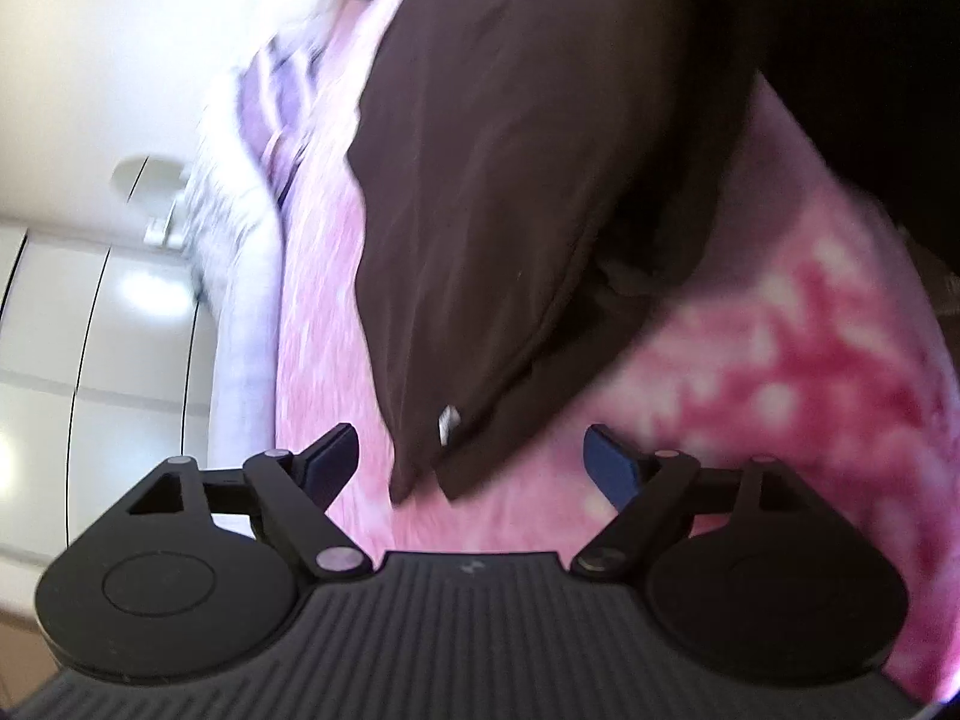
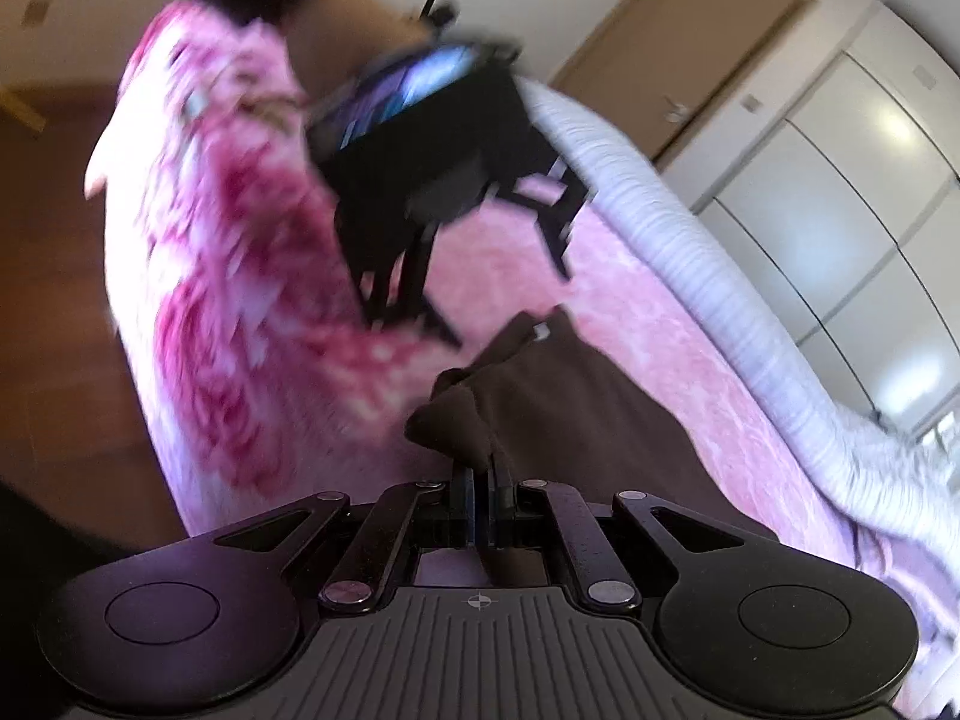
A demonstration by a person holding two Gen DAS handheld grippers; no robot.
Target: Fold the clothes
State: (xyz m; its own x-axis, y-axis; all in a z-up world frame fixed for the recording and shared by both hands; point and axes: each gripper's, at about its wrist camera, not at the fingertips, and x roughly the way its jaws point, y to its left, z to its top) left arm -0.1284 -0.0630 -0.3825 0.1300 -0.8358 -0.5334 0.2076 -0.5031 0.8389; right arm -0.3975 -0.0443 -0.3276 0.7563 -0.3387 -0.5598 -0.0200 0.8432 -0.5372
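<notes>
A dark brown garment [image 1: 510,180] lies on a pink blanket [image 1: 336,300]. In the left wrist view its pointed corner with a small white tag hangs between the fingers of my left gripper [image 1: 474,462], which stands open, its pads apart from the cloth. In the right wrist view my right gripper [image 2: 480,474] is shut on a bunched edge of the brown garment [image 2: 540,396], the fabric pinched between its fingers. The left gripper [image 2: 474,300] shows beyond it, blurred, open above the blanket near the garment's far corner.
The pink blanket [image 2: 630,324] has a dark pink and white pattern [image 2: 228,276] on one side. A white ribbed cover [image 2: 690,240] runs along the bed's far edge. White wardrobe doors [image 2: 840,192], a wooden door [image 2: 678,42] and wooden floor [image 2: 54,300] surround the bed.
</notes>
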